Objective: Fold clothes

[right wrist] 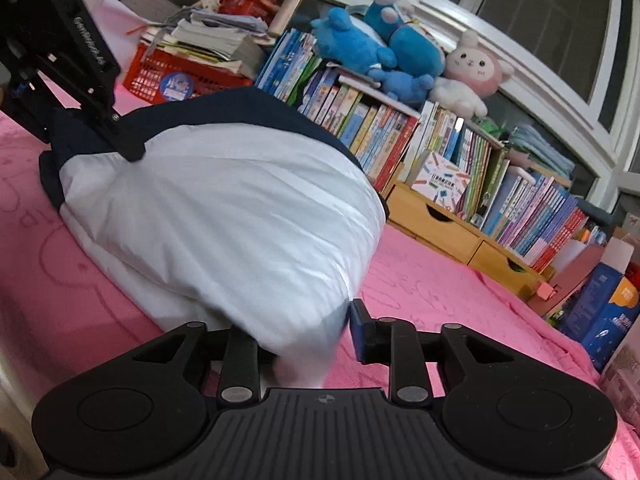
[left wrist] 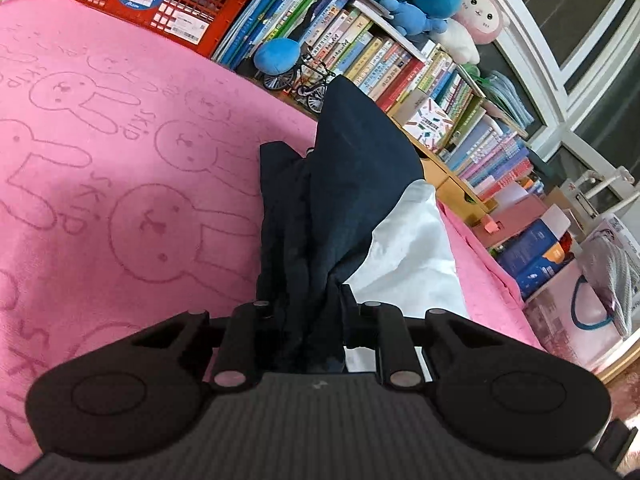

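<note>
Looking along the left gripper (left wrist: 306,320) in the left wrist view, the jaws stand narrow and are clamped on a bunched fold of the dark navy part of the garment (left wrist: 352,184). The cloth runs straight ahead from the fingers and rises away from them in a ridge, so its long axis lies along the line the gripper points. The white part of the same garment shows just to the right of the navy, lying on the pink towel (left wrist: 120,160) that covers the surface. The towel stretches bare to the left; the books (left wrist: 420,76) and red crate (left wrist: 160,4) stand well beyond.

Turning to the right wrist view, the right gripper (right wrist: 304,332) has its jaws partly apart. The white hem of the garment (right wrist: 240,216) drapes down between them, hiding the left finger; the blue pad of the right finger (right wrist: 357,334) shows a sliver of gap beside the cloth, so I judge this grip loose or let go rather than pinched. The garment mounds ahead and to the left of this gripper, and the left gripper's body (right wrist: 80,68) sits at the far upper left end of it, on the navy edge. The two hands are therefore at opposite ends of the piece, with its length stretched between them. The next fold likely turns on carrying the left-held navy end across toward the white end.
</note>
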### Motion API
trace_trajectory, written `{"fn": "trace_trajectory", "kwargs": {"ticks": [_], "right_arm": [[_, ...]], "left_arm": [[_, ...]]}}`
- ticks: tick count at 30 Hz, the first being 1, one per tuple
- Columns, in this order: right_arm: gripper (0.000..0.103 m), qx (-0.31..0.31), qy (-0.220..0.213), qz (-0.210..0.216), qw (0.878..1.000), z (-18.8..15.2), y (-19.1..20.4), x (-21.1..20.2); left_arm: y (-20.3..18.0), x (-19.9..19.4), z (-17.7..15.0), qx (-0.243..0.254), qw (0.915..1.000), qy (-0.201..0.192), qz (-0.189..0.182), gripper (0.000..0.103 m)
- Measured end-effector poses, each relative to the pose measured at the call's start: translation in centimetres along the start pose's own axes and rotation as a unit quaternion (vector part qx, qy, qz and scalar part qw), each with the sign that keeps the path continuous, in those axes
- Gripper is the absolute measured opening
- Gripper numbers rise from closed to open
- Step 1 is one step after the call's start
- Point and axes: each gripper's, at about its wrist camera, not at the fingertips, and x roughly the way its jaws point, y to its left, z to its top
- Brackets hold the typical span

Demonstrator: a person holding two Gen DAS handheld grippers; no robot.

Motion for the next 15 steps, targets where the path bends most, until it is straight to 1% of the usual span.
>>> {"fn": "trace_trajectory", "kwargs": {"ticks": [2, 3, 7, 9, 10, 11, 13, 14, 15], "right_arm": [[0.045, -0.002, 0.0, 0.003, 1.0, -0.2, -0.7, 0.1], [0.047, -0.002, 0.001, 0.005, 1.0, -0.2, -1.1, 0.2], [0.048, 0.008, 0.002, 0.013, 1.0, -0.3, -1.5, 0.4], [0.048, 0.004, 0.0, 0.009, 1.0, -0.3, -1.2, 0.4], [0.048, 0.004, -0.002, 0.008, 1.0, -0.3, -1.1, 0.4], [0.048, 0.004, -0.004, 0.008, 1.0, -0.3, -0.9, 0.4], [0.046, 0.007, -0.012, 0.016, 1.0, -0.4, -0.8, 0.2], [0.045, 0.008, -0.014, 0.019, 1.0, -0.5, -0.8, 0.2], [0.044, 0.01, -0.016, 0.021, 1.0, -0.6, -0.8, 0.2]], "left_arm": [[0.5, -0.3, -0.1, 0.0, 0.9999, 0.003, -0.011, 0.021], [0.8, -0.3, 0.0, -0.002, 0.9999, 0.004, -0.015, 0.021], [2.1, -0.9, 0.0, -0.012, 0.9997, 0.0, -0.023, 0.02], [2.1, -1.6, -0.1, 0.0, 0.9999, -0.001, -0.013, 0.02], [2.1, -2.0, -0.1, 0.007, 0.9999, -0.001, -0.008, 0.023], [1.9, -2.6, -0.2, 0.018, 0.9998, -0.002, 0.009, 0.03], [1.4, -3.9, 0.0, 0.044, 0.9973, -0.012, 0.057, 0.03], [1.1, -4.6, 0.1, 0.058, 0.9945, -0.019, 0.085, 0.028], [0.8, -5.3, 0.5, 0.072, 0.9909, -0.031, 0.11, 0.028]]}}
